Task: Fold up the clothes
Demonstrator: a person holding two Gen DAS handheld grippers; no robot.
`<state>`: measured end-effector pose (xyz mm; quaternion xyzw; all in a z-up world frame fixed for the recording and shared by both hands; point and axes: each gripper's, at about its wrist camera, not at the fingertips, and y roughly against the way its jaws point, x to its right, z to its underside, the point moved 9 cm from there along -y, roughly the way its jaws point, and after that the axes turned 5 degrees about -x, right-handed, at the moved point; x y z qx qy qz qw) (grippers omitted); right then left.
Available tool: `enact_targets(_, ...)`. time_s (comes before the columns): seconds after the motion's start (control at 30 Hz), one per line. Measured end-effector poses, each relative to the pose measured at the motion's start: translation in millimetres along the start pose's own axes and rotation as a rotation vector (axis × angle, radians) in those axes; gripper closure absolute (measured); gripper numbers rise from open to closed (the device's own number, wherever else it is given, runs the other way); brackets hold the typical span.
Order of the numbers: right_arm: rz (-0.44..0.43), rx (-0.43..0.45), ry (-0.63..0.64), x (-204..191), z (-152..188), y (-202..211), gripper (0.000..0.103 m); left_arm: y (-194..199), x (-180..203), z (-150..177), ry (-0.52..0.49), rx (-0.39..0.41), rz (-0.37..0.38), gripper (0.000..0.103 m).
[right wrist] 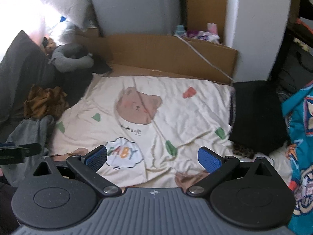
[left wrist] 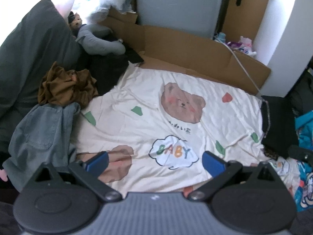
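- Lying spread and wrinkled across the middle of both views is a cream sheet printed with a brown bear face (left wrist: 183, 102) (right wrist: 138, 105), a white cloud with the word "BABY" (left wrist: 174, 152) (right wrist: 124, 152) and scattered green and red shapes.
- The left tongs (left wrist: 154, 161) hang over the near edge of the cream sheet, blue pads (left wrist: 97, 160) spread wide apart with nothing between them.
- The right tongs (right wrist: 152, 157) hang over the same near edge, blue pads (right wrist: 209, 159) also spread wide and pinching nothing.
- The clothes to be folded sit in a heap at the left edge of the sheet: a crumpled brown garment (left wrist: 66, 85) (right wrist: 45, 101) farther back, and a faded blue-grey denim garment (left wrist: 43, 135) (right wrist: 33, 131) nearer, its edge overlapping the sheet.
- Behind the brown garment lies dark fabric, and on it a grey curved cushion (left wrist: 99, 42) (right wrist: 72, 58).
- A large dark green pillow (left wrist: 31, 52) leans at the far left.
- A flattened brown cardboard sheet (left wrist: 187, 52) (right wrist: 166, 54) borders the far edge of the cream sheet, with a white cable (left wrist: 242, 68) (right wrist: 203, 58) trailing across it.
- A folded black cloth (left wrist: 277, 123) (right wrist: 256, 115) sits at the right edge of the cream sheet.
- A teal printed fabric (left wrist: 305, 176) (right wrist: 301, 137) lies just right of the black cloth.
- In the right wrist view a dark part of the left tool (right wrist: 17, 152) shows at the left border.
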<state>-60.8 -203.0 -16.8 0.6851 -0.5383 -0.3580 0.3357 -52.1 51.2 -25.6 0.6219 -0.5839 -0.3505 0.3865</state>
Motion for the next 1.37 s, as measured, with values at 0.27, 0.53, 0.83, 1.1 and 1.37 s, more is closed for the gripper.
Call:
enact_targets(0.27, 0.020, -0.026, 0.004, -1, 7, -9, 0.001, 1, 5, 6, -0.010, -0.004, -0.006, 0.001)
enact_targets(0.53, 0.027, -0.057, -0.013, 6, 15, -14, 0.001, -2, 4, 12, -0.005, -0.012, -0.017, 0.001)
enact_targets(0.83, 0.005, -0.066, -0.031, 6, 16, -17, 0.001, -4, 10, 13, -0.021, -0.023, -0.018, 0.001)
enact_targets(1.1, 0.003, -0.060, -0.046, 9, 14, -16, 0.001, -8, 16, 15, -0.027, -0.033, -0.021, 0.001)
enact_targets(1.37, 0.011, -0.053, -0.036, 9, 14, -14, 0.001, -11, 18, 16, -0.021, -0.036, -0.029, 0.001)
